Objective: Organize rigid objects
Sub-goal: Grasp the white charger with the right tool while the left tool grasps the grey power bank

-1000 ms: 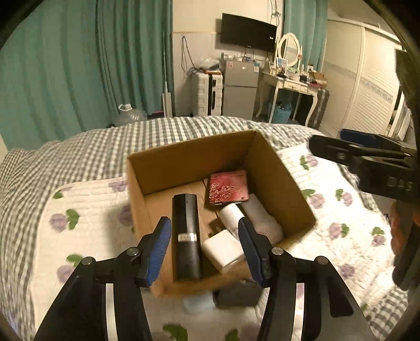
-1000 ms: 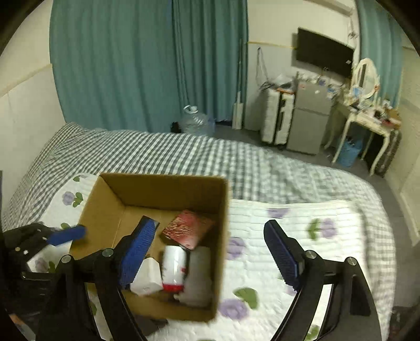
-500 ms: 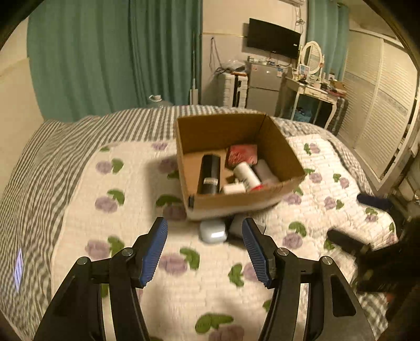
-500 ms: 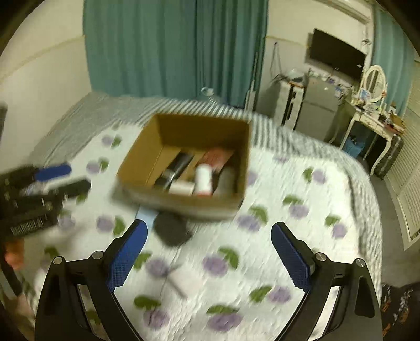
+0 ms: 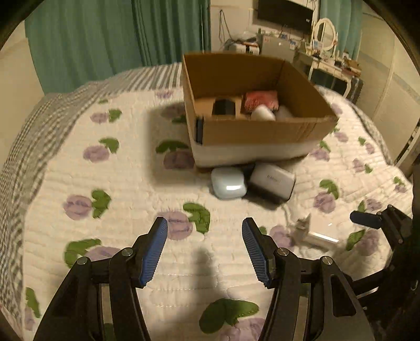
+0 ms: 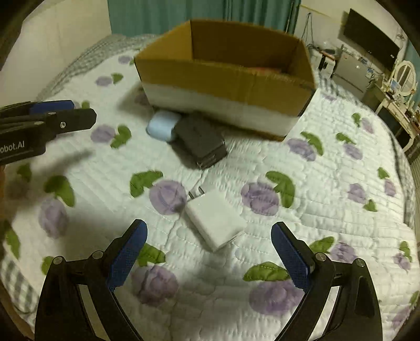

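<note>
A cardboard box (image 5: 265, 131) (image 6: 225, 78) stands on the floral quilt, holding a black item (image 5: 223, 107), a red packet (image 5: 261, 99) and white items (image 5: 262, 114). Against its front lie a light blue case (image 5: 228, 182) (image 6: 161, 126) and a dark power bank (image 5: 273, 182) (image 6: 202, 139). A white charger (image 6: 215, 219) (image 5: 312, 233) lies nearer. My left gripper (image 5: 204, 251) is open and empty, low over the quilt, short of the blue case. My right gripper (image 6: 208, 259) is open and empty, just short of the charger.
The floral quilt (image 6: 328, 170) covers the bed, with a checked blanket (image 5: 21, 147) at its left and far edges. Teal curtains (image 5: 118, 34), a TV (image 5: 284, 11), a fridge and a dressing table (image 5: 330, 60) stand behind.
Both grippers have pulled back from over the box and dropped low toward the quilt. The blue case, power bank and charger now lie close in front of them.
</note>
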